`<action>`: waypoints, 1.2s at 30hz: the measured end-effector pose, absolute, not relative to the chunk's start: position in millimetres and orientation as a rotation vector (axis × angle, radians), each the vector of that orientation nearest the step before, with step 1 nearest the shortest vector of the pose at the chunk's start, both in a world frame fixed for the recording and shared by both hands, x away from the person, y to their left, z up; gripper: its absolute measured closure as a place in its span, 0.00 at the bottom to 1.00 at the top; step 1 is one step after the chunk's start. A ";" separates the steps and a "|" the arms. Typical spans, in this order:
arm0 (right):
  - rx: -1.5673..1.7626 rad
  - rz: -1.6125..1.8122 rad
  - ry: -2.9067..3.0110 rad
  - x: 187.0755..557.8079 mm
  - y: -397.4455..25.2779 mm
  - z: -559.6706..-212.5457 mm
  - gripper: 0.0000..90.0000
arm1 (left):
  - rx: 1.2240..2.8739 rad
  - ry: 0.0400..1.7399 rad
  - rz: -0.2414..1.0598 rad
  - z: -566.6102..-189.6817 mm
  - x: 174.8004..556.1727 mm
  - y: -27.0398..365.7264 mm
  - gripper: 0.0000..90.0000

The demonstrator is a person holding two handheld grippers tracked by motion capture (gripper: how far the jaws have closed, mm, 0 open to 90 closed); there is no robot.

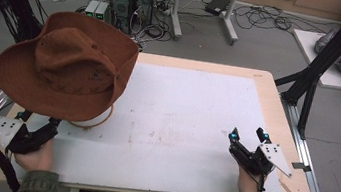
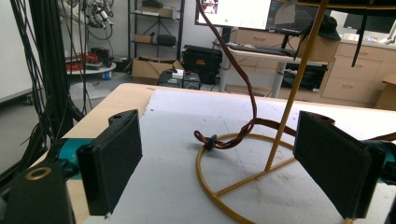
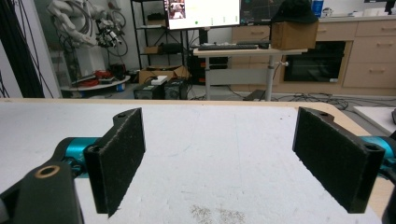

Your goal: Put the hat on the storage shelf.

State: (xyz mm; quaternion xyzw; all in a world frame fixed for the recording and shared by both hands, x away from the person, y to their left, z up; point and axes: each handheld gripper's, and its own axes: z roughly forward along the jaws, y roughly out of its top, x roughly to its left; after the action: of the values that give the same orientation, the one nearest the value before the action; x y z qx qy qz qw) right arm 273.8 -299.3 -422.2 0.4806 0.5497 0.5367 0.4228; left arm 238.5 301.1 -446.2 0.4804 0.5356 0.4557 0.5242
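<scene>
Nearest the high camera, two hands come in from the bottom edge, each holding a gripper low over the white tabletop (image 1: 189, 129). At the near-left corner sits the left gripper (image 1: 40, 130), its jaws standing wide apart with nothing between them; well across, near the right edge, the right gripper (image 1: 248, 136) is spread just as wide and likewise holds nothing.

What the work turns on is the brown hat (image 1: 69, 64), perched on a thin gold wire stand (image 2: 280, 93) at the tabletop's left side. It lies just ahead of and above the left gripper, far from the right one, so the left hand is plainly the nearer. Along the left gripper's jaws, the stand's ring base (image 2: 210, 186) lies flat on the tabletop directly in front, its upright rod rising slightly tilted to the hat's brim overhead (a brown chin cord (image 2: 243, 93) hangs down and coils on the ring). Reaching the hat looks like a forward-and-upward move.
</scene>
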 end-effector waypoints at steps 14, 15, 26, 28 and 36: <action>1.223 1.343 1.371 274.5 -300.2 -425.1 0.18 | 1.154 1.280 1.087 -446.4 238.6 300.8 0.17; 1.220 1.340 1.370 274.8 -300.5 -425.5 0.18 | 1.154 1.280 1.087 -446.4 238.6 300.8 0.18; 1.232 1.341 1.369 273.5 -302.6 -425.6 0.18 | 1.142 1.284 1.079 -446.2 238.1 300.4 0.17; 1.231 1.337 1.372 273.5 -302.9 -425.8 0.18 | 1.145 1.282 1.079 -446.2 238.2 300.3 0.17; 1.236 1.338 1.370 274.1 -302.9 -426.7 0.18 | 1.144 1.285 1.077 -446.4 238.6 300.5 0.17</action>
State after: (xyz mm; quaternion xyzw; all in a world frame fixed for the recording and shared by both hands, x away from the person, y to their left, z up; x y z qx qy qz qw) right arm 274.1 -302.9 -426.7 0.4928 0.5462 0.5332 0.4178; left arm 238.6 300.5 -446.4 0.4787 0.5376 0.4507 0.5279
